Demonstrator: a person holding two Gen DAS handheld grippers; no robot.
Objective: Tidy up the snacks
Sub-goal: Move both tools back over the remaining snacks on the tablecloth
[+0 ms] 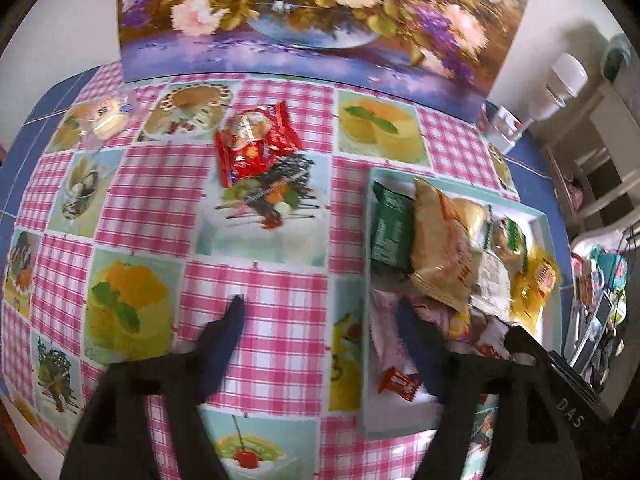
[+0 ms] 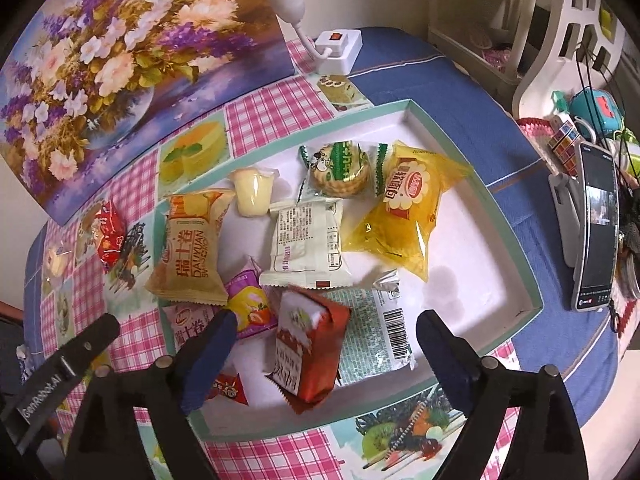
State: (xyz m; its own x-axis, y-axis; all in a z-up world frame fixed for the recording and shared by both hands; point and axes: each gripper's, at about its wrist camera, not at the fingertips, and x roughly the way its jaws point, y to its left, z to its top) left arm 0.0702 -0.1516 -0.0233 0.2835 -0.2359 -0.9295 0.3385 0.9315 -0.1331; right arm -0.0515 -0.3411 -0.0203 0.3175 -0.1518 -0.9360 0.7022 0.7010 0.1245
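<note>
A teal-rimmed white tray [image 2: 532,304] holds several snacks: a yellow packet [image 2: 404,208], a white packet [image 2: 308,240], a tan Swiss-roll packet [image 2: 192,248] and a jelly cup [image 2: 254,192]. My right gripper [image 2: 328,320] hangs open over the tray's near part. A red-brown packet [image 2: 308,348] lies between its fingers, untouched by the pads. My left gripper [image 1: 320,308] is open over the checked tablecloth at the tray's [image 1: 544,220] left rim, holding nothing. A red snack packet [image 1: 256,144] lies on the cloth further back, and a clear packet [image 1: 104,118] sits at the far left.
A floral painting [image 1: 320,20] stands along the table's back edge. A white power strip [image 2: 340,50] sits behind the tray. A phone on a stand [image 2: 596,232] is at the right, on the blue cloth [image 2: 460,92]. Shelves and clutter lie beyond the table's right side.
</note>
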